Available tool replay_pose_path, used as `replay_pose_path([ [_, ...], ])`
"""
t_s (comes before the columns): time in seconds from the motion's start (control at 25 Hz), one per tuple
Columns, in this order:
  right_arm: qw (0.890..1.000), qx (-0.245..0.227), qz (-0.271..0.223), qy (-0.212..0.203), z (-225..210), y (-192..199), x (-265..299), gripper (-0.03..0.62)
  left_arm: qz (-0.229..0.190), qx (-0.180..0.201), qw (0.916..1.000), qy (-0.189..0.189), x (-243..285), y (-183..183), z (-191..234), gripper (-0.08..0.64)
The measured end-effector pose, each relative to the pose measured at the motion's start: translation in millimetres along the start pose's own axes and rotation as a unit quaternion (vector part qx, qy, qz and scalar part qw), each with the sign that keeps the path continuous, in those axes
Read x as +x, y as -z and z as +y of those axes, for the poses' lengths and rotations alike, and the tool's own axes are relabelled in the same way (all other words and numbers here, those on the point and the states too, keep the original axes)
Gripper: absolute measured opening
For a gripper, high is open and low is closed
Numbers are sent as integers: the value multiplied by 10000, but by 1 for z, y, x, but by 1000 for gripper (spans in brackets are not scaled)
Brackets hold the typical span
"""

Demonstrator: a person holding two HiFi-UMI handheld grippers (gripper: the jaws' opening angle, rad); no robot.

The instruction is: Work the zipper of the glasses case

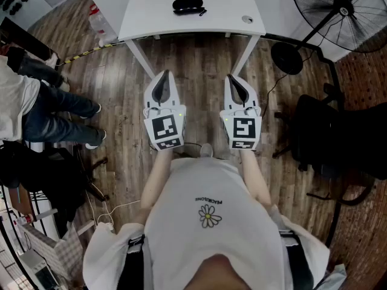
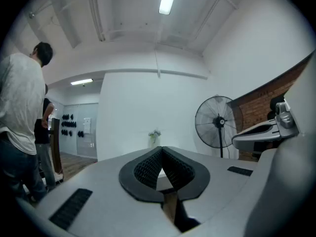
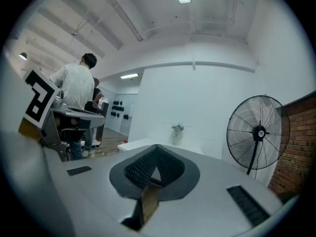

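Both grippers are up and level, side by side over the wooden floor (image 1: 199, 59), short of the white counter (image 1: 151, 11). The left gripper (image 1: 162, 75) has its jaws pressed together with nothing between them; the left gripper view shows the ribbed pads (image 2: 148, 168) meeting at the tip and only air beyond. Same story on the right gripper (image 1: 233, 78): jaws closed, empty, tips meeting in the right gripper view (image 3: 157, 146).

The glasses case (image 1: 188, 5), black and oval, lies on the counter, set back from the near edge and roughly in line with the gap between the two grippers. Neither gripper touches it. A small round disc (image 1: 247, 19) sits near the counter's right front corner, well apart from the case.

The counter's near edge runs straight across ahead of both tips, and its two slanted legs (image 1: 140, 56) drop just outside each gripper's line. Bare floor lies between the grippers and that edge.

Off to the right, a standing fan (image 1: 341, 11) with its round base (image 1: 286, 58), and a black chair (image 1: 338, 138) close by the right arm. On the left, another person (image 1: 36, 110) in jeans stands beyond the left gripper, with a dark chair (image 1: 66, 174) below.
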State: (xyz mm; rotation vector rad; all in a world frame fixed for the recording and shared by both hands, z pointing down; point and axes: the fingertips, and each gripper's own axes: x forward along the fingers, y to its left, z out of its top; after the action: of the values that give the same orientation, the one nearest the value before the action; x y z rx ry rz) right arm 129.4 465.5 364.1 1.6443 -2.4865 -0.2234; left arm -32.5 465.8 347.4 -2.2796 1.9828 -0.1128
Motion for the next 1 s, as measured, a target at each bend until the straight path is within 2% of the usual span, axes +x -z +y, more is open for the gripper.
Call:
replay_pose_path([
  [0.44,9998,119,148,-39,-11,17,15,8,118,65,9999,-74,23,9,7,15],
  [0.76,9988,416,265,53,-26,37,25,8,141,98,9998,-136,30,9,2,15],
  [1.0,9990,258,355,-40,-24,43,49,8,109,65,9996,-252,54,12,19,15],
])
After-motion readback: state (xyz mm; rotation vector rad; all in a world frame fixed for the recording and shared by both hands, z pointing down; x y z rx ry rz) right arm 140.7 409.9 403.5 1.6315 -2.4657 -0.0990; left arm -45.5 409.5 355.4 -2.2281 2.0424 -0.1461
